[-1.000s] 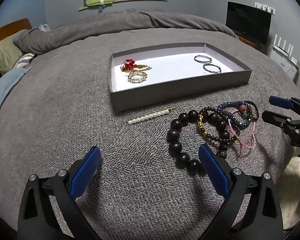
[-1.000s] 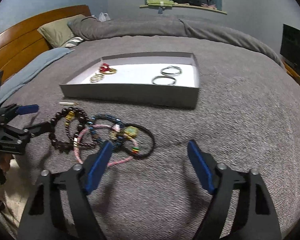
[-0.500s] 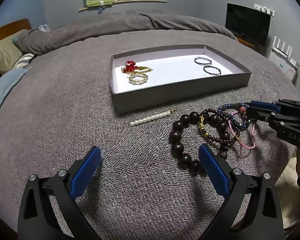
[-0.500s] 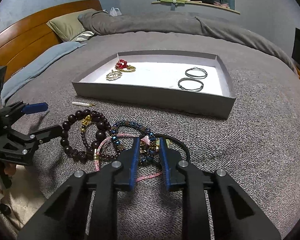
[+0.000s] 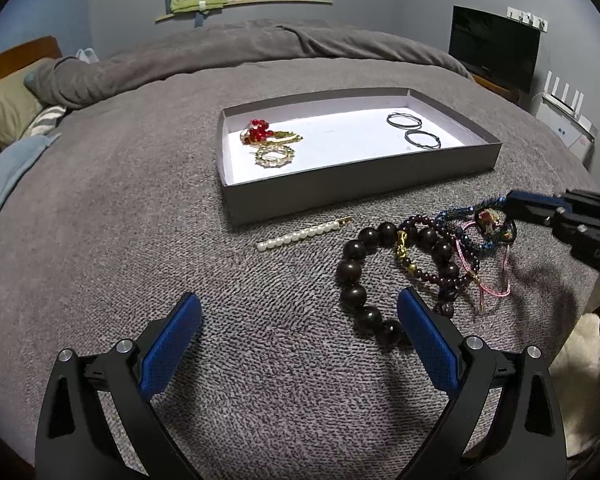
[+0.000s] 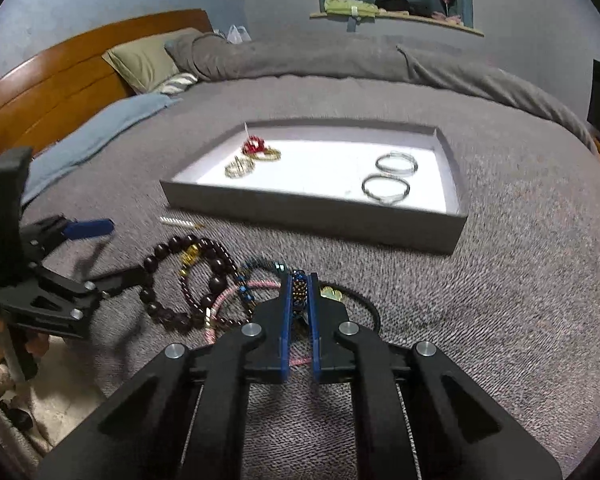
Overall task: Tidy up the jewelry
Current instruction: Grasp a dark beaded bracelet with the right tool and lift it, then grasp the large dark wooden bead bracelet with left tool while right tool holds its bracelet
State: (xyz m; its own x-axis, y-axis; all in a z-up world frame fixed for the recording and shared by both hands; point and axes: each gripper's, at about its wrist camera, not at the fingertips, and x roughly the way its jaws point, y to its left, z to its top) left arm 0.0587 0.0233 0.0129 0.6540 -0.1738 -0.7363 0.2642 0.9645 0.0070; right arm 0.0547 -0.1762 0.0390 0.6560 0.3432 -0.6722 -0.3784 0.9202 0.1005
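1. Now the right tool (image 6: 299,295) has its blue pads pressed together on the dark blue beaded bracelet (image 6: 299,293); its jaws have just been closing, and one second ago they stood wide apart with no bead between them.
2. The left tool (image 5: 298,340) has its jaws wide apart and holds nothing; it hovers over the grey bed cover (image 5: 120,220), as it did in the earlier frames.
3. The clamped bracelet is at the right side of the heap, tangled with a pink cord (image 6: 236,292) and a black cord bracelet (image 6: 370,306); in the left wrist view its beads look a little raised from the cover, though I cannot tell this surely.
4. The relation that matters: the grey tray (image 6: 458,216) lies straight ahead of the right tool and beyond the heap, with its long axis across the view; the right hand is the nearer one to it.
5. In the tray, red and gold pieces (image 6: 256,150) are at the left and two thin metal rings (image 6: 388,178) at the right; the middle is bare.
6. The large dark bead bracelet (image 5: 356,272) and the pearl clip (image 5: 300,234) lie on the cover, nearer the left tool.
7. I judge that the tangled cords may come up together with the bracelet.
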